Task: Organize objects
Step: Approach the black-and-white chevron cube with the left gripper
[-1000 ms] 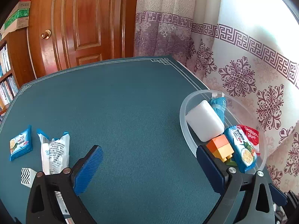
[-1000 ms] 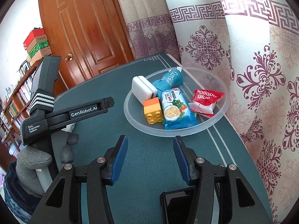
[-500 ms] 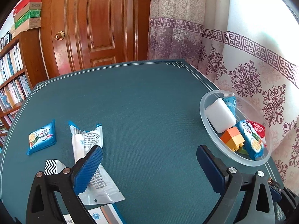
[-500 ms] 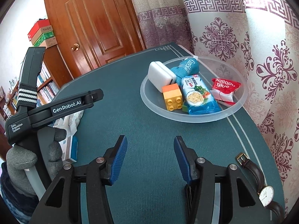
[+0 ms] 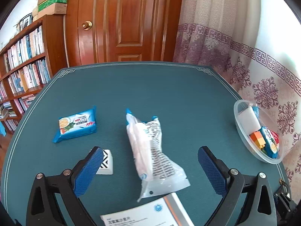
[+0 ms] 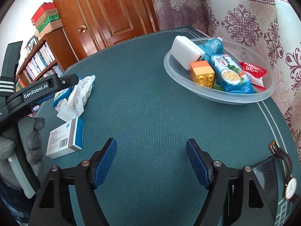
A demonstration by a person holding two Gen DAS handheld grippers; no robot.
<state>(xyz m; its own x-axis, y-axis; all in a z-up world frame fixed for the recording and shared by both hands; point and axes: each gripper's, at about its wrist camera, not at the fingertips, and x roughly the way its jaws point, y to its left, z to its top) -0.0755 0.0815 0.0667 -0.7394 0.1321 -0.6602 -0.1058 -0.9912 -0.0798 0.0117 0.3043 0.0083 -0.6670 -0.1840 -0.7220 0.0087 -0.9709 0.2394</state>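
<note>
Legibly: left hand-held gripper [image 6: 40,91] "GenRobot.AI"; red packet [image 6: 253,71] "balloon glue"

We saw a matt, finely ribbed cloth on the table [image 6: 150,103], a frosted plastic bowl [image 6: 216,96], a glossy crinkled plastic bag [image 5: 150,146], a smooth cardboard box [image 6: 64,139], a varnished wooden door [image 5: 128,22], and ribbed blue pads [image 6: 105,162].

Black plastic two-finger right gripper [image 6: 151,162]: ribbed blue pads, silver screws at pivots. Matching left gripper [image 5: 150,171]; side printed "GenRobot.AI", white-striped strap. Grey knitted glove on left hand [image 6: 22,150].
</note>
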